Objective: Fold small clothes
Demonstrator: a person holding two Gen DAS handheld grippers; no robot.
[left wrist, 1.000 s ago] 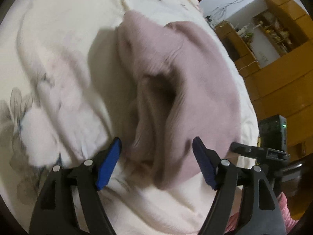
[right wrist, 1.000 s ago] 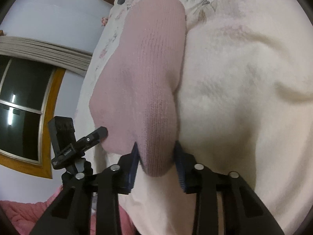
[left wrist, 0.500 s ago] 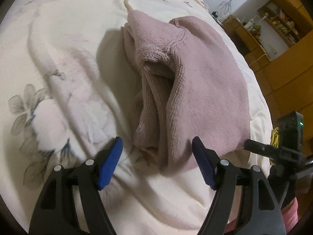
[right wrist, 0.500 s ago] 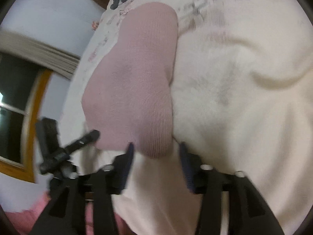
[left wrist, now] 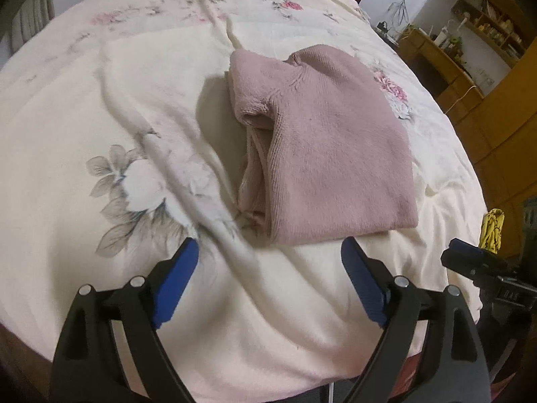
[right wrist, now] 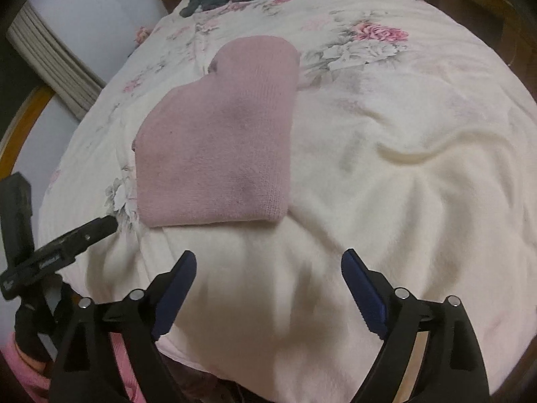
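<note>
At centre frame in the left wrist view, the dusty-pink knitted garment (left wrist: 322,154) lies folded on the cream floral bedspread (left wrist: 100,134), layered edges at left, long axis running up-frame; the left gripper (left wrist: 270,285) is spread, empty. In the right wrist view it sits centre-left, this fold apparently finished; the right gripper (right wrist: 268,288) gapes, released.

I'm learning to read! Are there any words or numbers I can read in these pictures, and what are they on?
No text is clear enough to read for sure.
Pale marks on the other black tool: too blurred.
White marks on that kind of tool in the right view: too small.
Pink knit garment: no label showing.
Flowered bed cover: only flowers, no words.
</note>
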